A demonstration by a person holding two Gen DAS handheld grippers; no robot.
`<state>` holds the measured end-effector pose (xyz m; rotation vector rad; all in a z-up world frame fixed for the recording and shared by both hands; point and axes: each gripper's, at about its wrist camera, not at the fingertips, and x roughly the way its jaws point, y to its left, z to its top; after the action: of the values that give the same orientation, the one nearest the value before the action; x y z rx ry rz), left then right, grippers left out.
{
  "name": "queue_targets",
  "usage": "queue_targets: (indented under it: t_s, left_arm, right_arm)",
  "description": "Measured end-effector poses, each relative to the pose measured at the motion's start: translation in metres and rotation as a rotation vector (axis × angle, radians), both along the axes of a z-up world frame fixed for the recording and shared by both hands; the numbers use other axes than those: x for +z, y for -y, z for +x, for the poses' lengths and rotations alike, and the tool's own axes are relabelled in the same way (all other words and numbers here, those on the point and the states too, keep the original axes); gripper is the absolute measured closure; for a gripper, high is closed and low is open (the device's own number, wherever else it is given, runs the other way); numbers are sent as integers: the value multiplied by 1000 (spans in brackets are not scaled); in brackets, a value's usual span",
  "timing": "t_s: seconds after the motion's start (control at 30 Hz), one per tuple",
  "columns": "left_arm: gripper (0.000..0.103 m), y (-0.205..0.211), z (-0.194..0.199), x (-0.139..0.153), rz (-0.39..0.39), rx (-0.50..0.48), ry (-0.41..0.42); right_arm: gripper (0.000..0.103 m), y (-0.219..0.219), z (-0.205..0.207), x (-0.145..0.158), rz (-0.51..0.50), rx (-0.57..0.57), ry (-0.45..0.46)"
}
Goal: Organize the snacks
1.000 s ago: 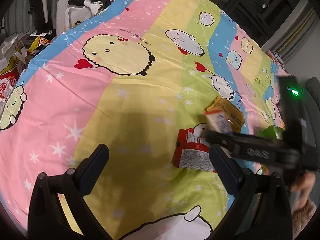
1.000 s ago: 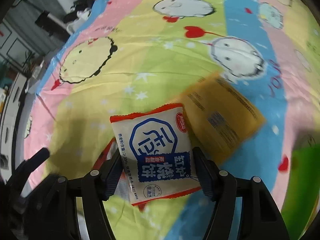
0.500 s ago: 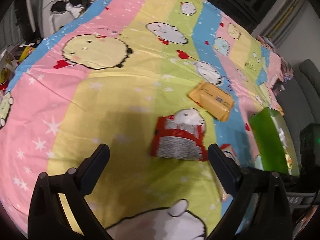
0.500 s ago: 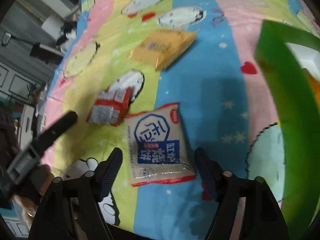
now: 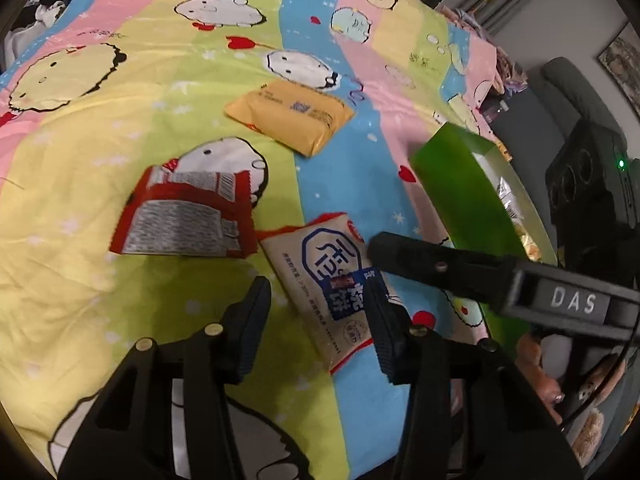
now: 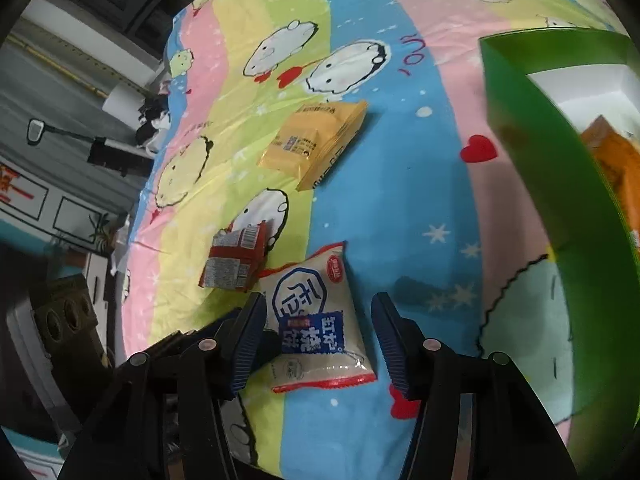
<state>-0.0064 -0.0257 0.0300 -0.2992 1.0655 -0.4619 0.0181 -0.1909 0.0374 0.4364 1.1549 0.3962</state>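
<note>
My right tool [image 6: 318, 340] has let the white packet [image 6: 316, 316] drop onto the bed [image 6: 400, 184] beside the green box [image 6: 532, 184]; both tools, left [image 5: 316, 316] too, are narrowing, seemingly empty.

Bedsheet [image 5: 200, 92] striped in pink, yellow, light green and blue, printed with white and yellow cartoon animals, red hearts, white stars. Near packet [image 6: 316, 320] white, edged red, with blue emblem and blue label. Left packet [image 5: 184, 216] red with silver panel. Far packet [image 5: 292, 116] orange-yellow. Right box [image 5: 460, 184] bright green.
</note>
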Motion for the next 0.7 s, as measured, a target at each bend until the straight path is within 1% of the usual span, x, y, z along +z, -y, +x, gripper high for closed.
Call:
queue_targets:
  t_s: [0.1,0.13,0.17,0.2,0.23,0.33,0.4,0.47,0.57,0.7]
  left_arm:
    - [56,11,7,-6,16,-37,-19]
    - [57,13,9,-8,22,-36,-26]
    - [59,15,10,-9,29,-30,-24]
    - [62,17,10,-8,42,-27,-10]
    - [67,20,9,-8,57,-29,0]
    - [69,28,6,-4,91,-29,28]
    - [69,31,6,1,91,-24,44]
    - [70,37,3,13,93,-28,74]
    - [71,51,-1,37,90,-42,145]
    - [71,79,-8,67,96,-90,245]
  right_arm:
    - [46,-7,4,-10,-2,12,-34]
    - [46,-9,5,-14,-5,24,-46]
    - [46,-12,6,-15,-11,30,-45]
    - [46,-13,6,-15,-11,32,-39]
    - [46,-14,6,-15,-9,38,-36]
    - [47,-12,5,-16,-15,32,-32]
    - [47,-9,3,-10,-21,24,-20]
    - [48,-1,-2,3,-18,9,18]
    - [48,15,-10,25,5,-29,85]
    - [48,43,-23,53,20,-87,167]
